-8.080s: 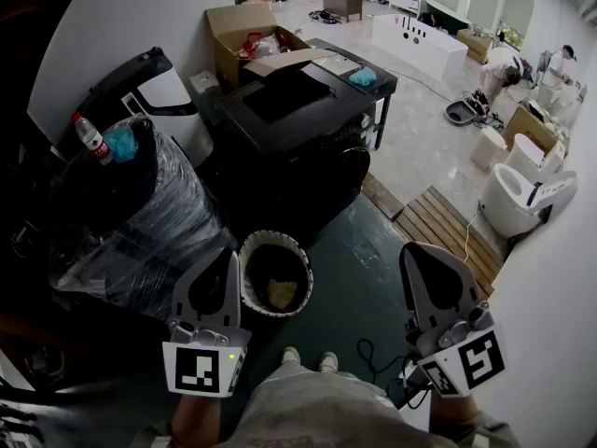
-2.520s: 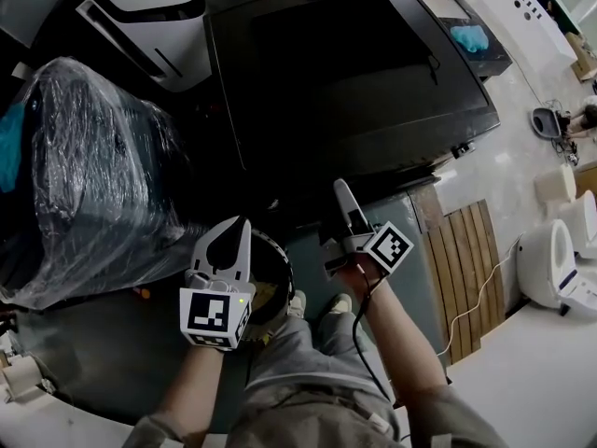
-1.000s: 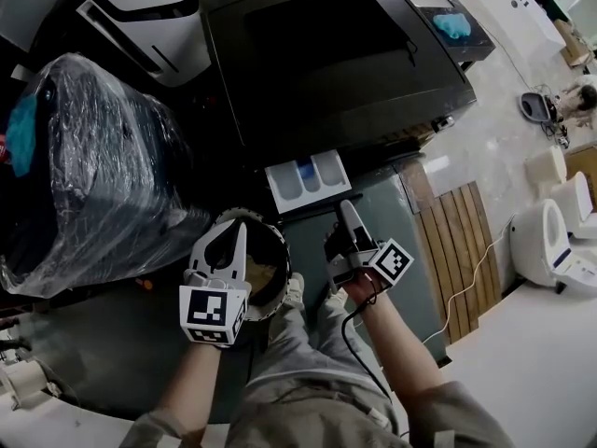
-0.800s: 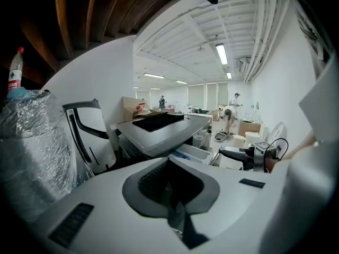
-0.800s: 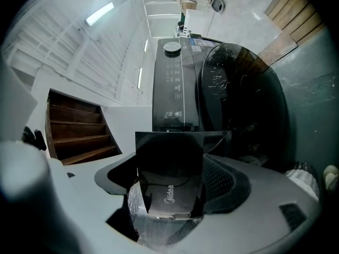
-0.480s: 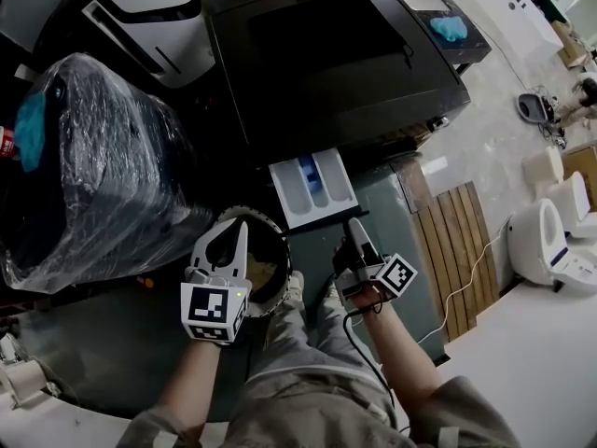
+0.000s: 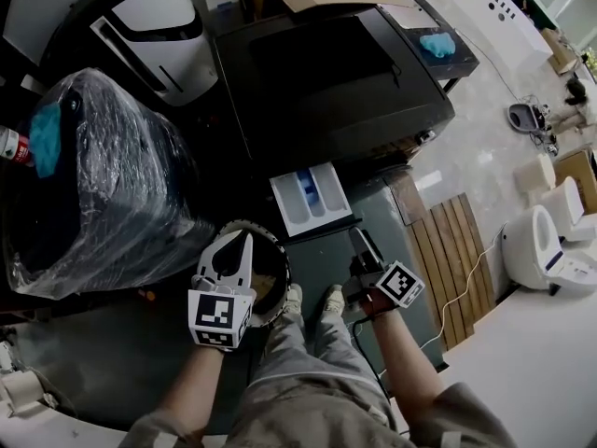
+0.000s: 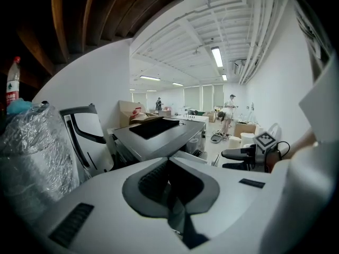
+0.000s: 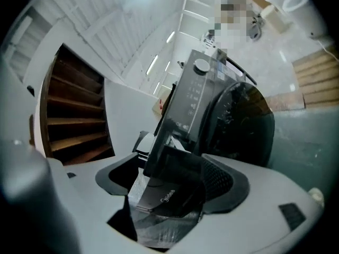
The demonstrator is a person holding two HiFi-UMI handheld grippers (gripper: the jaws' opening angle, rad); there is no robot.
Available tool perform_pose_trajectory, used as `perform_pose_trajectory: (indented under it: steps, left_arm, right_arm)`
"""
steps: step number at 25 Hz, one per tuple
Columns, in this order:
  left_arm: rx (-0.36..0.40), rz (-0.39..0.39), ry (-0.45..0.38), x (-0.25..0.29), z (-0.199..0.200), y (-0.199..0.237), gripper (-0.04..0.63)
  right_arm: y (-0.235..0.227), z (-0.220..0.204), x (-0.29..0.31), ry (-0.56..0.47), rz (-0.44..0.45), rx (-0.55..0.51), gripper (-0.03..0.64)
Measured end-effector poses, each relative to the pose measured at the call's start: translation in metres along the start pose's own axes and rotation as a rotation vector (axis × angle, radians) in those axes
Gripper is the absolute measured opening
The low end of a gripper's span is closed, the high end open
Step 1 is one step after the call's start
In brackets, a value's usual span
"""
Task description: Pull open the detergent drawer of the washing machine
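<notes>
The right gripper (image 7: 359,239) has its jaws wide and closing about the dark front panel (image 9: 168,194) of the detergent drawer (image 7: 312,197). The pads seem to press on it, though shadow blurs the contact. The drawer stands pulled out of the black washing machine (image 7: 326,73), with its white compartments showing. The left gripper (image 7: 246,239) — jaws together, empty — hovers over a round basket (image 7: 283,250).

A wooden slat platform (image 7: 450,250) lies on green floor (image 7: 317,261) beside a white wall (image 7: 536,367).
</notes>
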State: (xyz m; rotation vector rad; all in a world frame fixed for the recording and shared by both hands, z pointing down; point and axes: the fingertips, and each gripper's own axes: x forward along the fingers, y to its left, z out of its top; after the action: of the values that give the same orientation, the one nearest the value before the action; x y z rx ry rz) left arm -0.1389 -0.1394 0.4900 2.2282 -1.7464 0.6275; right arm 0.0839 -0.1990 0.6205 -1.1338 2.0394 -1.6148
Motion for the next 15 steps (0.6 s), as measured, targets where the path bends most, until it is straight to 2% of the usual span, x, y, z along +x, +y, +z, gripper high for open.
perform_pose_trajectory:
  steps: [3,4,6,11,15]
  left_arm:
    - [0.072,0.001,-0.004,-0.005,0.012,-0.003,0.017]
    - [0.077,-0.002,-0.009,-0.006,0.017,-0.004,0.017]
    - [0.056,-0.008,-0.02,-0.01,0.025,-0.003,0.017]
    - [0.045,0.008,-0.075,-0.018,0.054,0.005,0.017]
    - [0.059,0.013,-0.111,-0.025,0.077,0.007,0.017]
  right_arm:
    - [0.026,0.025,-0.009,-0.008,0.004,-0.16,0.382]
    - [0.035,0.033,-0.013,-0.015,0.0,-0.222,0.36]
    - [0.052,0.05,-0.02,-0.037,-0.016,-0.367,0.247]
    - [0.107,0.077,-0.032,-0.055,-0.025,-0.733,0.201]
    - [0.153,0.087,-0.042,-0.08,-0.002,-0.908,0.132]
